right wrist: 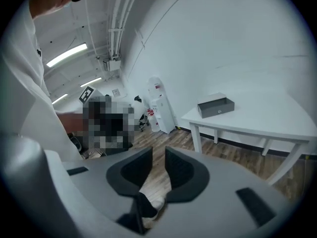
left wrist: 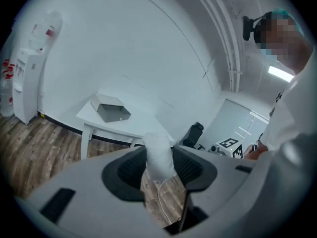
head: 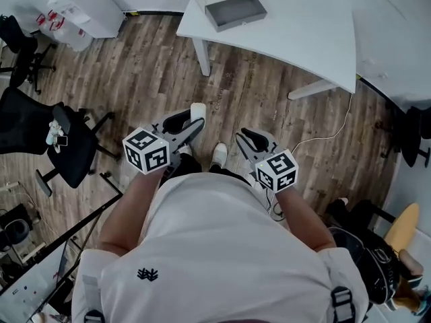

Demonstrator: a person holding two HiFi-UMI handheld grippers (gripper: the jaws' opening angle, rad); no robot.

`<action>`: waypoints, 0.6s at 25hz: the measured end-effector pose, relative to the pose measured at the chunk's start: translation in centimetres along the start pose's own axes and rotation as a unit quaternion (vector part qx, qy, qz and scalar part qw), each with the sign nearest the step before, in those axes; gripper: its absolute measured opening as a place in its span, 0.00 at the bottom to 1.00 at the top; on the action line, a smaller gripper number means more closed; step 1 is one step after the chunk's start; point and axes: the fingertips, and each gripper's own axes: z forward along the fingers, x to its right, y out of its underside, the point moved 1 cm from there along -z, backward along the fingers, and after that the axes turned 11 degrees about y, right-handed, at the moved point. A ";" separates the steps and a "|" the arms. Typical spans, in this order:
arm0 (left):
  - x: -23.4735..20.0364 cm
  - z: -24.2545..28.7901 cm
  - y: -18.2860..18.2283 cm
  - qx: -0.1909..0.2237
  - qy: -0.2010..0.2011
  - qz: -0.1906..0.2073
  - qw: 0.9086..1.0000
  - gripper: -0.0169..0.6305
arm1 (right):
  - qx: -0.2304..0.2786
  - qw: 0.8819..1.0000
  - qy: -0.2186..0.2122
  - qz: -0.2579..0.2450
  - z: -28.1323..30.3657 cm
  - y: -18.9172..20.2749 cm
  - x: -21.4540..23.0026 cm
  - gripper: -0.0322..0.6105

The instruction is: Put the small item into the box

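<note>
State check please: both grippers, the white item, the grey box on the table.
left gripper: shut on the small white item, away from the table.
small white item: clamped between the left jaws, not yet in the box.
right gripper: jaws slightly apart, nothing between them.
grey box: open-topped, on the white table, nothing visible inside.
</note>
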 end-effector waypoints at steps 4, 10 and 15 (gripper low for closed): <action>-2.4 2.1 -2.7 -0.009 0.021 0.004 1.000 0.30 | 0.000 0.999 0.028 0.022 1.0 -0.9 1.7 0.17; -7.4 5.9 -6.7 -0.025 0.058 0.008 0.998 0.30 | 0.003 0.996 0.084 0.040 2.5 -3.4 4.8 0.09; -11.3 9.4 -10.1 -0.059 0.089 0.027 0.994 0.30 | 0.017 0.986 0.149 0.075 3.6 -6.3 7.8 0.06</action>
